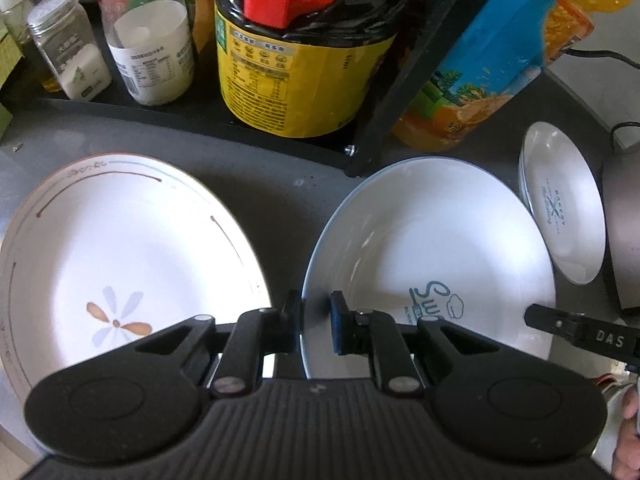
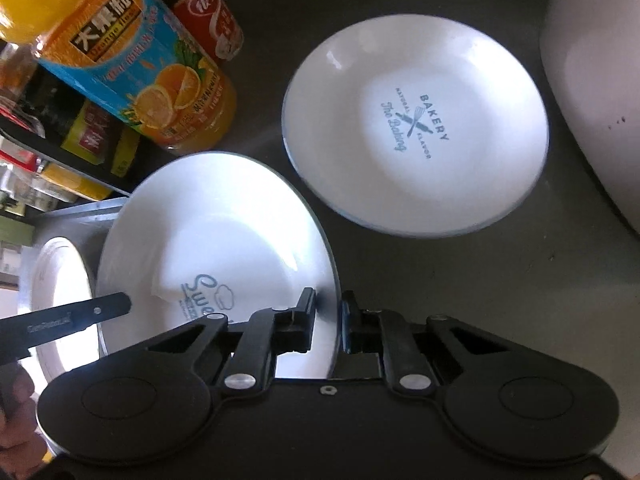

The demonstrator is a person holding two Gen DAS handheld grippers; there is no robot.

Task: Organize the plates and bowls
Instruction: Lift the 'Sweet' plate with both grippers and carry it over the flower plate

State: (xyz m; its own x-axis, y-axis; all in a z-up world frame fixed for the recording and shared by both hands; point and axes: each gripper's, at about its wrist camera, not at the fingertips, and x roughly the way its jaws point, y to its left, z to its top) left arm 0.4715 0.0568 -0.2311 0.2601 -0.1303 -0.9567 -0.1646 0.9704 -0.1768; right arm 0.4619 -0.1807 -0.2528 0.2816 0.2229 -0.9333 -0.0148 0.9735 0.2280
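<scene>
Left gripper (image 1: 316,312): fingers straddle the left rim of the Sweet plate (image 1: 432,248), one finger outside, one inside the bowl of the plate. A narrow gap shows beside the inner pad (image 1: 339,322); jaws nearly closed on the rim, firm contact not certain.

Right gripper (image 2: 328,314): fingers straddle the opposite, right rim of the same Sweet plate (image 2: 216,240). The plate edge stands between the pads with a slim gap at the outer finger; close to clamped, full grip cannot be told.

Sweet plate: white, thin blue rim, blue "Sweet" lettering inside. Round, no long axis; open face upward. In the right wrist view its right edge looks raised above the countertop (image 2: 480,300). Lies between the two other dishes.

Flower plate (image 1: 120,256): white, brown line border, blue and tan flower motif. Just left of the Sweet plate, apart from it, flat on the counter.

Bakery plate (image 2: 416,128): white, blue rim, "BAKERY" print. Beyond and right of the Sweet plate, near but apart.

Appliance (image 2: 592,100): pale rounded body, right of the Bakery plate.

Orange juice bottle (image 2: 132,64): behind the Sweet plate, close to its far rim.

Black rack (image 1: 376,120): far edge of the counter, holding a yellow-labelled jug (image 1: 296,64) and spice jars (image 1: 68,52).
</scene>
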